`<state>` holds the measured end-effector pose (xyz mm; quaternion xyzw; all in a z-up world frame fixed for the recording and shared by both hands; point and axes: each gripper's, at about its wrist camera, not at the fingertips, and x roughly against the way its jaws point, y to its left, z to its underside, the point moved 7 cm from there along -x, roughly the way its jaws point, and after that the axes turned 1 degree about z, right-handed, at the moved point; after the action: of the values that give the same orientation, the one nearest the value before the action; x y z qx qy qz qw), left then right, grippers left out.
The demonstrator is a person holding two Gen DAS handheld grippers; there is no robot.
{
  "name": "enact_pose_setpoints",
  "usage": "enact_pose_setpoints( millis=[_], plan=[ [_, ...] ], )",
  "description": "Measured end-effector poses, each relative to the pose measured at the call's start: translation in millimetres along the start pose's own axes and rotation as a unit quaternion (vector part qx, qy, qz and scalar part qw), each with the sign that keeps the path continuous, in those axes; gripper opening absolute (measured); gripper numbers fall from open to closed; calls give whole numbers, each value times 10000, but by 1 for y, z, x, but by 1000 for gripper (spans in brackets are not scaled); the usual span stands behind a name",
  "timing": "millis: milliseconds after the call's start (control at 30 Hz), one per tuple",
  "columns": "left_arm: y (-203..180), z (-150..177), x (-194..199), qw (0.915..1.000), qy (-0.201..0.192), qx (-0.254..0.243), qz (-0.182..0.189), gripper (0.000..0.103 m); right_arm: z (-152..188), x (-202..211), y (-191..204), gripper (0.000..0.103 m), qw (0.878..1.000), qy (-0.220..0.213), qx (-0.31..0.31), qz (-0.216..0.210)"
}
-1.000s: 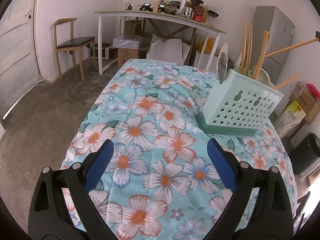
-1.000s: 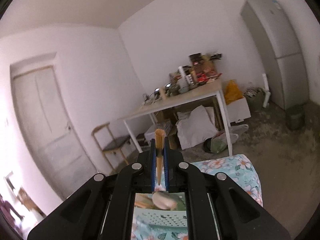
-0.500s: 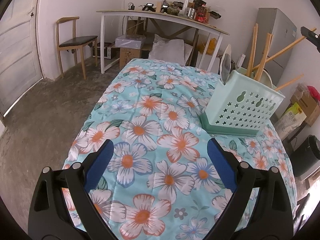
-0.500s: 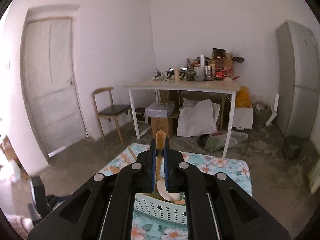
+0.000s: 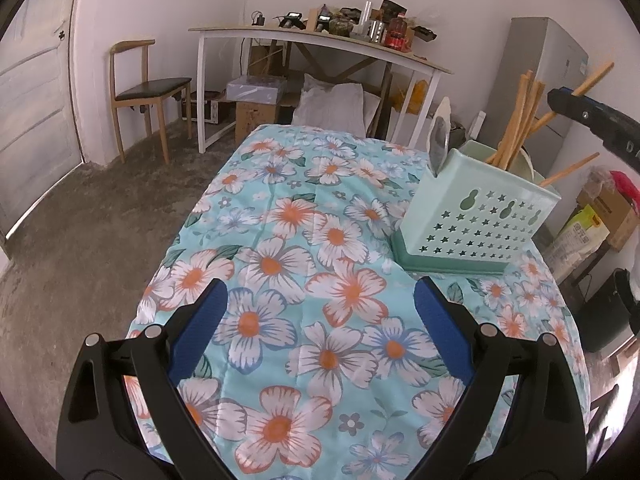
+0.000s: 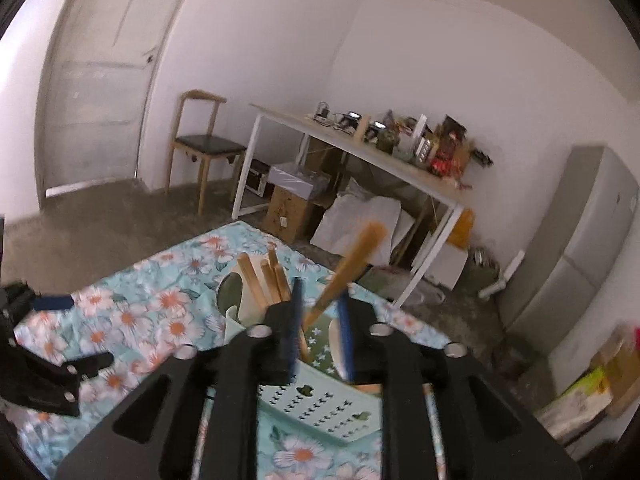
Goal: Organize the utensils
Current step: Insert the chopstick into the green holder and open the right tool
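A mint-green perforated utensil holder [image 5: 476, 224] stands on the right of the floral tablecloth [image 5: 304, 248]. It holds several wooden sticks [image 5: 516, 120] and a spoon-like utensil [image 5: 439, 136]. My left gripper [image 5: 320, 320] is open and empty, low over the cloth, left of the holder. My right gripper [image 6: 320, 320] hovers just above the holder [image 6: 320, 400]. Its jaws stand apart, and a wooden stick [image 6: 348, 268] leans loose between them, its lower end in the holder. The right gripper also shows at the right edge of the left wrist view [image 5: 584, 112].
A white table [image 5: 320, 40] loaded with clutter stands behind, with boxes and a sack beneath. A wooden chair [image 5: 148, 92] is at the back left, a grey fridge [image 5: 540, 80] at the right. Boxes and a black bin [image 5: 608, 312] sit right of the bed.
My right gripper has tilted down over the holder and opened; the wooden stick it clamped now leans free in the holder. My left gripper has stayed open and nearly still.
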<state>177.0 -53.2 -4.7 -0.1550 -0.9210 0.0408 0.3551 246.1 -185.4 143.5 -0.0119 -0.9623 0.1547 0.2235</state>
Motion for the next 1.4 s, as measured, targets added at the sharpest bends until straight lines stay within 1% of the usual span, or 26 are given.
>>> enact_pose_setpoints(
  millis=[33, 167, 233, 333, 367, 433, 467, 567, 667, 733, 833, 967, 1067, 1200, 1300, 1333, 1367, 1400],
  plan=[
    [-2, -1, 1, 10000, -8, -13, -1, 91, -2, 4, -6, 39, 9998, -80, -173, -28],
    [-7, -5, 5, 10000, -73, -64, 0, 91, -7, 20, -29, 47, 9963, -344, -765, -164],
    [-10, -7, 8, 9999, -122, -86, -1, 91, -8, 28, -38, 50, 9929, -429, -1069, -299],
    [-14, -10, 12, 9998, -186, -97, -2, 91, -7, 40, -55, 54, 9832, -569, -1629, -589],
    [-15, -11, 14, 9997, -211, -86, 2, 91, -6, 44, -63, 56, 9783, -623, -1846, -701],
    [-15, -14, 17, 9997, -256, -67, 1, 91, 0, 51, -80, 57, 9681, -704, -2254, -833],
    [-16, -15, 19, 9996, -270, -67, 0, 91, 4, 55, -96, 57, 9590, -758, -2574, -909],
    [-20, -17, 24, 9994, -339, -80, 7, 91, 14, 58, -126, 57, 9425, -766, -3103, -979],
    [-21, -14, 24, 9995, -319, -84, 22, 91, 20, 62, -148, 57, 9327, -784, -3388, -956],
    [-21, -12, 24, 9996, -273, -88, 32, 91, 22, 67, -153, 57, 9295, -844, -3453, -982],
    [-21, -11, 24, 9996, -273, -80, 42, 91, 22, 69, -151, 57, 9292, -870, -3437, -1046],
    [-21, -12, 25, 9994, -327, -99, 47, 91, 28, 58, -140, 57, 9308, -670, -3392, -1185],
    [-21, -13, 26, 9994, -331, -109, 52, 91, 35, 46, -127, 57, 9368, -435, -3250, -1222],
    [-21, -12, 26, 9995, -300, -63, 86, 91, 36, 27, -103, 57, 9493, -125, -2849, -1319],
    [-22, -11, 26, 9995, -282, -57, 119, 91, 35, 11, -94, 57, 9514, -68, -2786, -1308],
    [-22, -11, 26, 9995, -285, -68, 124, 91, 33, 5, -94, 56, 9512, -85, -2787, -1324],
    [-22, -11, 27, 9995, -292, -76, 124, 91, 30, 2, -93, 43, 9513, -110, -2776, -1335],
    [-22, -11, 26, 9995, -291, -64, 112, 91, 27, -3, -92, 34, 9526, -115, -2714, -1373]
  ],
)
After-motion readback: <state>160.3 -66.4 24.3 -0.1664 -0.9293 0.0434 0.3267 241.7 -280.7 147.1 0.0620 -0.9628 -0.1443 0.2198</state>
